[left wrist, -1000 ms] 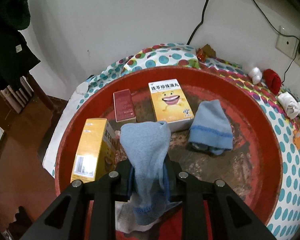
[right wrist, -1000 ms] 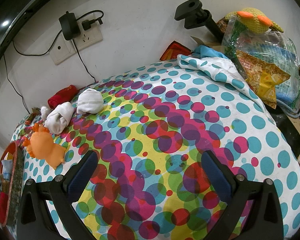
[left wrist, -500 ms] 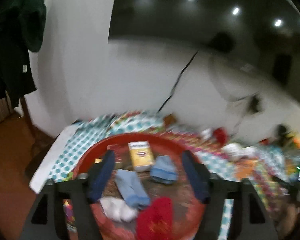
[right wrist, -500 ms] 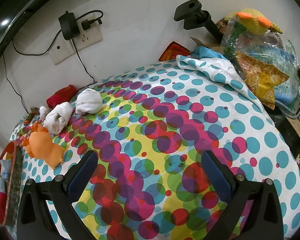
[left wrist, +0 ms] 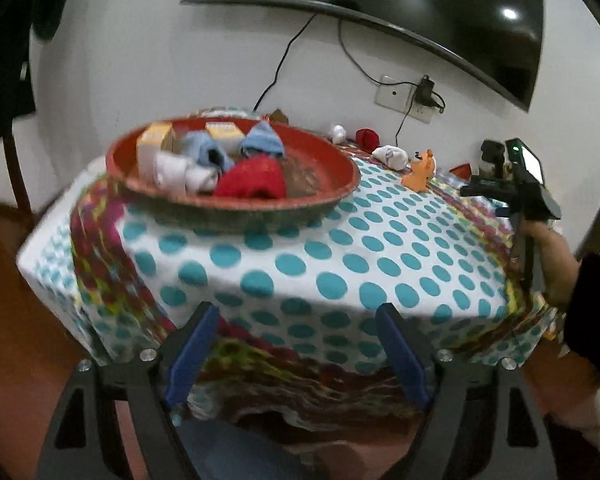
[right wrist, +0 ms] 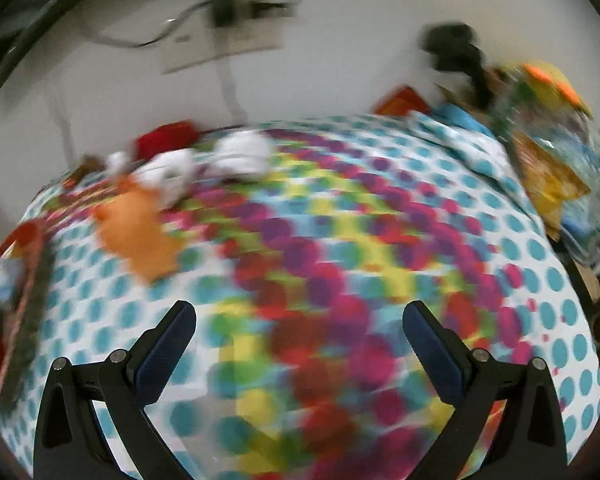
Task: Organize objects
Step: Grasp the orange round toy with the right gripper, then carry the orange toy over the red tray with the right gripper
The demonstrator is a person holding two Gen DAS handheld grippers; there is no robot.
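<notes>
A red round tray (left wrist: 332, 156) on the dotted tablecloth (left wrist: 340, 256) holds yellow boxes (left wrist: 154, 142), blue socks (left wrist: 262, 142), a white sock (left wrist: 176, 170) and a red sock (left wrist: 252, 180). My left gripper (left wrist: 296, 340) is open and empty, held back below the table's front edge. My right gripper (right wrist: 298, 340) is open and empty over the table's middle; it also shows in the left wrist view (left wrist: 512, 188). White socks (right wrist: 240, 156), a red sock (right wrist: 164, 140) and an orange toy (right wrist: 140, 236) lie near the wall. The right wrist view is blurred.
A wall socket with a charger (left wrist: 420, 96) and a TV (left wrist: 420, 12) are behind the table. A plastic bag with a knitted toy (right wrist: 548, 140) stands at the table's right end. Brown floor (left wrist: 28, 340) lies to the left.
My left gripper let go of the blue sock into the tray, opened and pulled far back from the table. My right gripper has started moving; its view has turned blurred.
</notes>
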